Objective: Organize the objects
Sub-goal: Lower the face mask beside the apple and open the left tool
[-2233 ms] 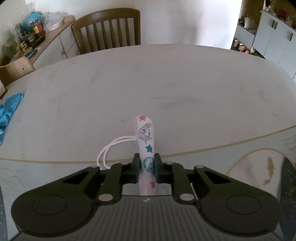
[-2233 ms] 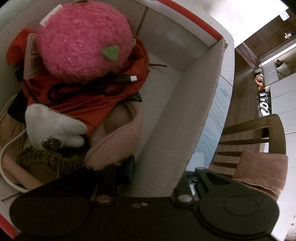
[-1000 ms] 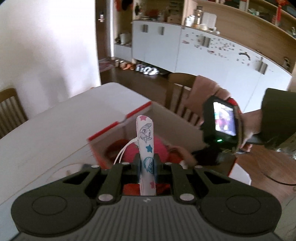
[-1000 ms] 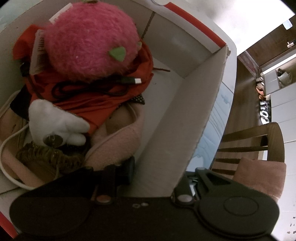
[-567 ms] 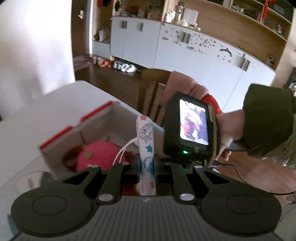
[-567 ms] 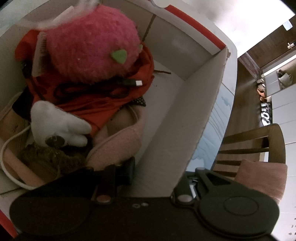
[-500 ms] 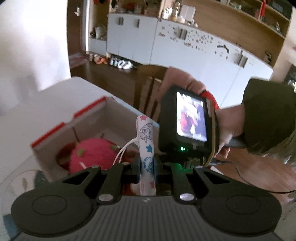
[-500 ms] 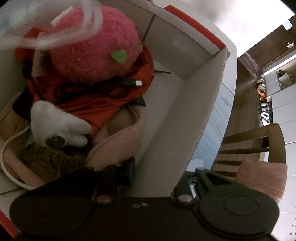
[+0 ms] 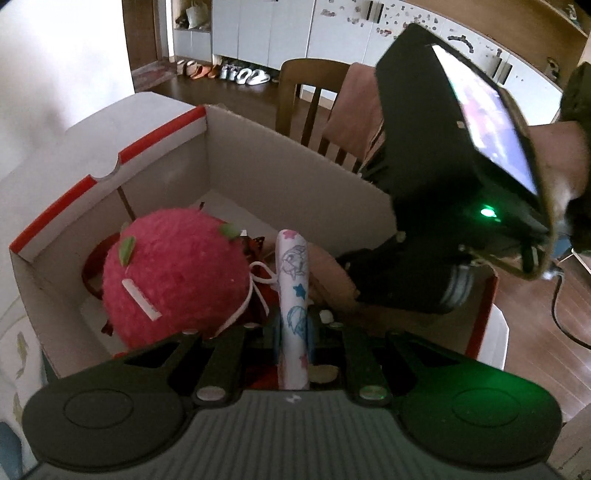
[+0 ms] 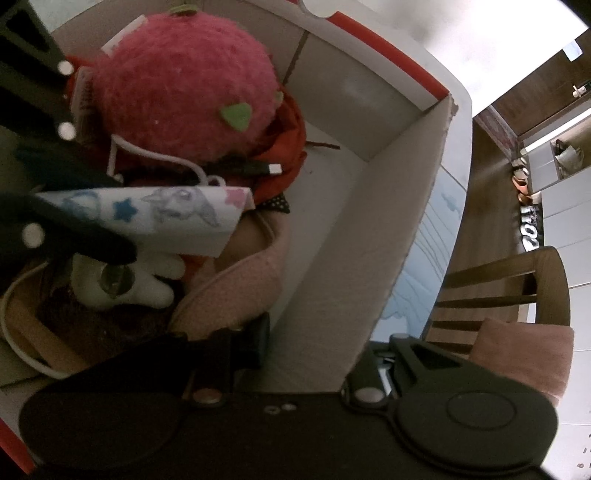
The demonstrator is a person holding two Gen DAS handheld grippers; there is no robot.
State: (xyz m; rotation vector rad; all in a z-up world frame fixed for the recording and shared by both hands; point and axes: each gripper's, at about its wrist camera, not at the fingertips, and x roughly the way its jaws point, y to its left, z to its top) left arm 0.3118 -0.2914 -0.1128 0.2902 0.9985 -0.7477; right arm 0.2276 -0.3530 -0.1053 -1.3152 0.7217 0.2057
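Note:
My left gripper (image 9: pixel 292 328) is shut on a folded white face mask (image 9: pixel 291 291) printed with stars and cartoon figures, its white ear loops hanging. It holds the mask inside the red-rimmed cardboard box (image 9: pixel 258 155), beside the pink plush strawberry (image 9: pixel 173 280). In the right wrist view the mask (image 10: pixel 159 218) hangs over the box contents, below the strawberry (image 10: pixel 181 88). My right gripper (image 10: pixel 317 350) straddles the box's right wall (image 10: pixel 354 258), one finger inside and one outside, holding it.
The box also holds red cloth (image 10: pixel 288 155), a black USB cable (image 10: pixel 255 168), a white plush (image 10: pixel 129 284) and pink fleece (image 10: pixel 240 291). A wooden chair with a pink towel (image 10: pixel 517 354) stands beside the table. White cabinets (image 9: pixel 295 33) lie beyond.
My left gripper carried the mask from the bare table over to the box and lowered it inside next to the strawberry. The right gripper kept its hold on the box wall.

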